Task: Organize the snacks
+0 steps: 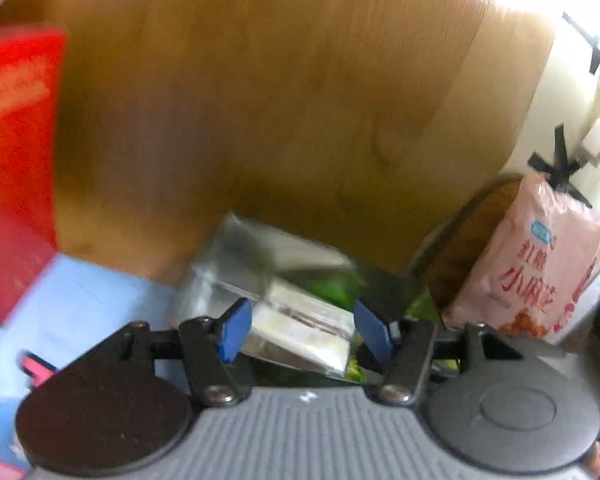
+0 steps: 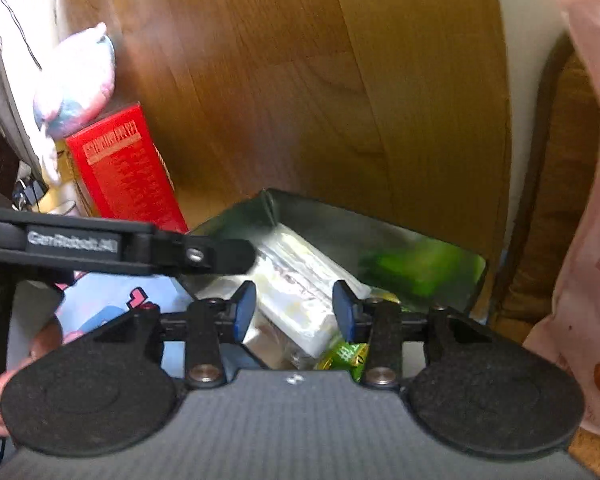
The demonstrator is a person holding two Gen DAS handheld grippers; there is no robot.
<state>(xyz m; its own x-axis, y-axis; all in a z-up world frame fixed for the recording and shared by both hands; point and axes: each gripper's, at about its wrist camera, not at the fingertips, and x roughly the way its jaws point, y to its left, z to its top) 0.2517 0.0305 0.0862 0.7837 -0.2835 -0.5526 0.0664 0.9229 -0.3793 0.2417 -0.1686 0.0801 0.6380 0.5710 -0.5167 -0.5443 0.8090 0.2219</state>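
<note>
Both grippers hover over an open metal tin (image 2: 380,236) on the worktop (image 1: 92,304), and the white snack packet (image 2: 300,300) lies inside it, directly below and ahead of the right gripper (image 2: 294,310) — long axis running from far left to near right. The right gripper's jaws stand part open and seem to hold nothing, though blur leaves that unsure. The left gripper (image 1: 300,330) is likewise part open above the same packet. A pink snack bag (image 1: 536,260) stands to the right, a red box (image 2: 124,172) to the left.
</note>
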